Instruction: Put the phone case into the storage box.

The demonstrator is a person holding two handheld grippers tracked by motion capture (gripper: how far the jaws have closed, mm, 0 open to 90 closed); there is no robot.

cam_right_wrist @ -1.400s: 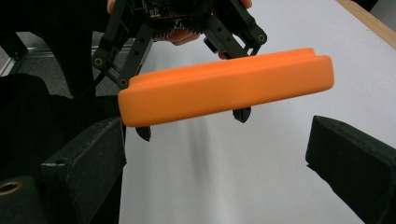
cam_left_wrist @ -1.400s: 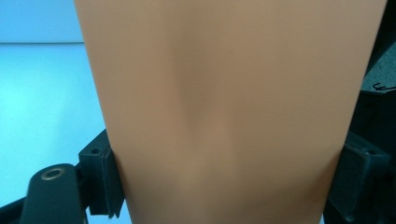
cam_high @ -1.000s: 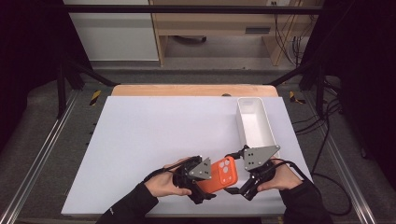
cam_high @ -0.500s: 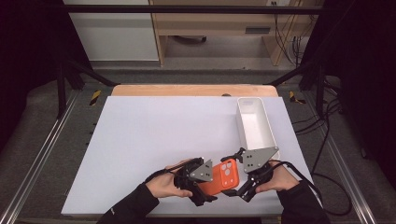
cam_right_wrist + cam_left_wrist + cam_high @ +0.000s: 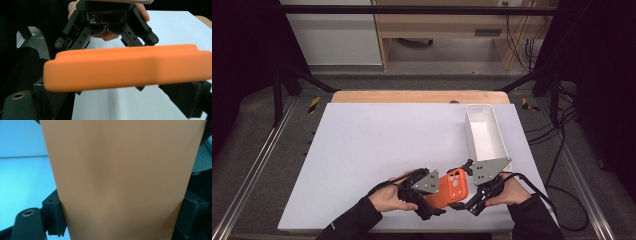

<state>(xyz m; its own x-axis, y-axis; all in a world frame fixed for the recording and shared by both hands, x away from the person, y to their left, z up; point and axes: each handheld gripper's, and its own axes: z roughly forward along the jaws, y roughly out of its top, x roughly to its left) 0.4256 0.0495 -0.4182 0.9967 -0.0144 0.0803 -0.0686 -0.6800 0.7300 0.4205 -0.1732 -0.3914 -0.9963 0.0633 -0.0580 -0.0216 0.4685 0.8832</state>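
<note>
Two hands low at the table's near edge, left gripper (image 5: 432,192) and right gripper (image 5: 472,192) both clamped on orange phone case (image 5: 451,188)

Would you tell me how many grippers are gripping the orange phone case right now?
2: the left gripper clamps the orange phone case from its left side, the right gripper from its right.
</note>
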